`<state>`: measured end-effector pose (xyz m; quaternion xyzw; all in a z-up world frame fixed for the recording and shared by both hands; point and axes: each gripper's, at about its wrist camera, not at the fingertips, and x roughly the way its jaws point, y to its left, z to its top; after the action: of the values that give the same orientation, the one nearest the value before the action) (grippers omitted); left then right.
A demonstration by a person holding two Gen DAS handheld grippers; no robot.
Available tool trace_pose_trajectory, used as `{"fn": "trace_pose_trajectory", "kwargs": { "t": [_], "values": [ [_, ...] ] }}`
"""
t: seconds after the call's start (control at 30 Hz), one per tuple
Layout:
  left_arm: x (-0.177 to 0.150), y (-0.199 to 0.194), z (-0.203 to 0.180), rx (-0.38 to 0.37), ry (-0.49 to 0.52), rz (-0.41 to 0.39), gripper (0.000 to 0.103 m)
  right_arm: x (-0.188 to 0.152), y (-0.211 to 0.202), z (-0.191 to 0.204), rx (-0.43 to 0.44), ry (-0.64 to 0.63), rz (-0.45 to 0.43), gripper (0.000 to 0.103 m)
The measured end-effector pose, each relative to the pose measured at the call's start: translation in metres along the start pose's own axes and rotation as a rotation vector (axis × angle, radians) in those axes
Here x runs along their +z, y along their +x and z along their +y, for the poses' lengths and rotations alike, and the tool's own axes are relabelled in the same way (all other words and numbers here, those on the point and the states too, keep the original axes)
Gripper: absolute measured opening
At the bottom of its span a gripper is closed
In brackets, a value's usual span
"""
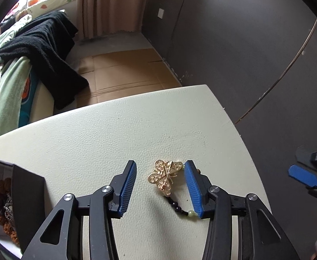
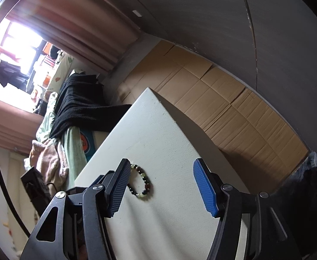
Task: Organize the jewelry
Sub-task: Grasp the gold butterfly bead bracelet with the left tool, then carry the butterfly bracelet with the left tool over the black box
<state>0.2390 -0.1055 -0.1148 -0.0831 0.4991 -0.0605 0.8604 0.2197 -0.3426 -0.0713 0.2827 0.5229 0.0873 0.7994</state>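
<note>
Left tongs (image 1: 160, 169) spread wide, low over the pale bench (image 1: 106, 130), clamped on nothing. Gold butterfly brooch (image 1: 164, 176) lying face down between the two blue pads, nearer the right pad (image 1: 192, 189), pin bar up. Beaded bracelet (image 1: 181, 209) partly under the brooch, trailing back toward the base of the right pad; touching or merely close to that pad, cannot tell. Open dark box (image 1: 28, 197) at the left of these tongs, already holding brown beads and a pale chain.

Right tongs (image 2: 160, 174) likewise wide apart and empty, held tilted off the bench edge. In that view, bracelet (image 2: 142, 183) just inside the left pad (image 2: 120, 187), partly hidden by it.

Handling, as judged:
- Brooch: light, rigid, thin, probably hard metal; likely to slip on a flat grip. Best taken across the wing edges, pads closing on the body on either side of the pin bar. Pin and set stones probably delicate; moderate squeeze only.
- Bracelet: light, limp, beads free to roll; best pinched across one strand, not the whole loop.
- Risk: brooch snagging the bracelet and dragging it along on lift.
</note>
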Motion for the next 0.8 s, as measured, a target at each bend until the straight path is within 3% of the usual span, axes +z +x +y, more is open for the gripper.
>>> {"fn": "trace_pose_trajectory", "kwargs": {
  "t": [0.13,0.27,0.47,0.8],
  "values": [
    [-0.001,0.013,-0.001,0.005,0.004,0.026,0.037,0.003,-0.002,0.001,0.014,0.003,-0.006,0.062],
    [-0.002,0.012,0.001,-0.020,-0.010,0.003,0.020,0.003,-0.001,0.003,0.014,0.000,0.002,0.062],
    [-0.011,0.001,0.009,-0.034,-0.031,-0.002,0.020,-0.001,0.007,0.010,-0.001,-0.027,0.023,0.062],
    [-0.030,-0.046,0.045,-0.105,-0.125,-0.076,0.020,-0.012,0.028,0.033,-0.038,-0.108,0.058,0.062]
  ]
}}
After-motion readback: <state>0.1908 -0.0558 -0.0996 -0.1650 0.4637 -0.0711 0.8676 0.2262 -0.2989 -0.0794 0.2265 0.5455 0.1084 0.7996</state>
